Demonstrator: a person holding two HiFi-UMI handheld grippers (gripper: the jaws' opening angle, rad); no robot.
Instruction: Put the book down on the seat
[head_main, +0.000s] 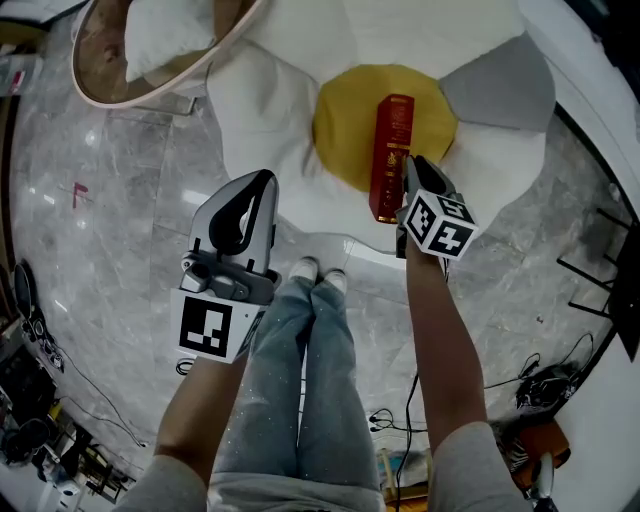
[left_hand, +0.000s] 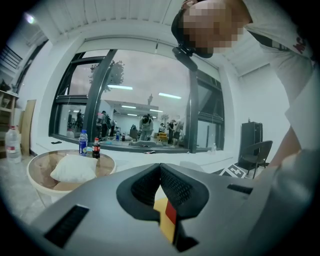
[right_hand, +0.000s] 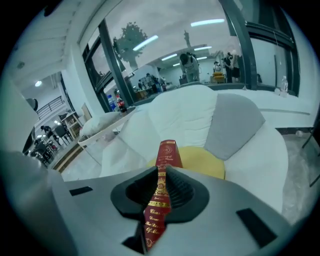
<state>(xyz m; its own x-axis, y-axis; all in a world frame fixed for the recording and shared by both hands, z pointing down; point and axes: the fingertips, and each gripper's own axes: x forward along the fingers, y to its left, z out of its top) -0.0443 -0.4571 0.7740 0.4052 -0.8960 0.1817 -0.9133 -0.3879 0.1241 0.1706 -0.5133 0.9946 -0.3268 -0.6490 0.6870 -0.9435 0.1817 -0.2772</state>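
A red book with gold lettering (head_main: 390, 150) is spine-up over the yellow centre cushion (head_main: 345, 115) of a white flower-shaped seat (head_main: 270, 110). My right gripper (head_main: 410, 172) is shut on the near end of its spine. In the right gripper view the spine (right_hand: 166, 155) runs out between the pads of the right gripper (right_hand: 161, 175), toward the yellow cushion (right_hand: 202, 162). Whether the book touches the cushion I cannot tell. My left gripper (head_main: 264, 182) hangs left of the book, over the seat's front petal. It is shut with nothing held, as the left gripper view (left_hand: 160, 167) shows.
A round rattan chair with a white pillow (head_main: 150, 40) stands at the upper left, with bottles (left_hand: 88, 143) behind it. A grey petal cushion (head_main: 500, 85) lies right of the book. The person's shoes (head_main: 320, 270) touch the seat's front edge. Cables (head_main: 540, 380) trail on the marble floor.
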